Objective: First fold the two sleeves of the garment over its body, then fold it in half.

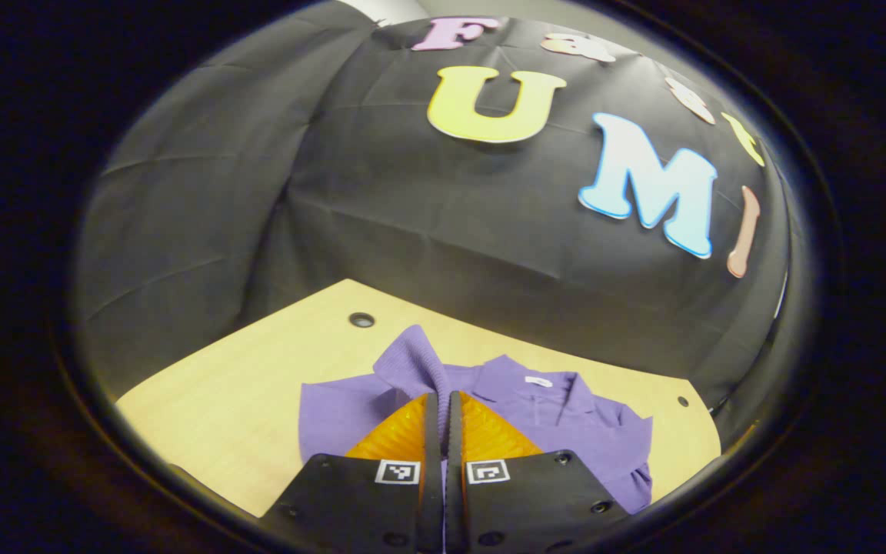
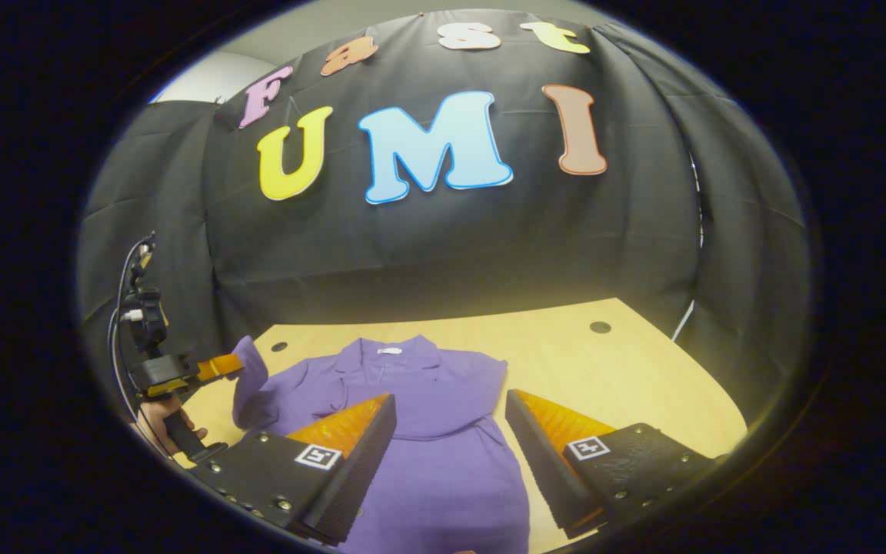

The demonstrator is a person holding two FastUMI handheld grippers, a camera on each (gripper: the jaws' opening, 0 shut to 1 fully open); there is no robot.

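first sleeve fold in hand: left gripper (image 1: 443,415) clenched on the sleeve (image 1: 411,362), lifted beside the garment (image 2: 428,415). next, carry it over the body. right gripper (image 2: 451,431) hangs released above it.

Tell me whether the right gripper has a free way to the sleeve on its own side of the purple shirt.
Probably yes. The right gripper hangs over the purple shirt with its jaws wide apart, and that sleeve lies flat on the table ahead with nothing on it. The left gripper holds the other sleeve, well aside.
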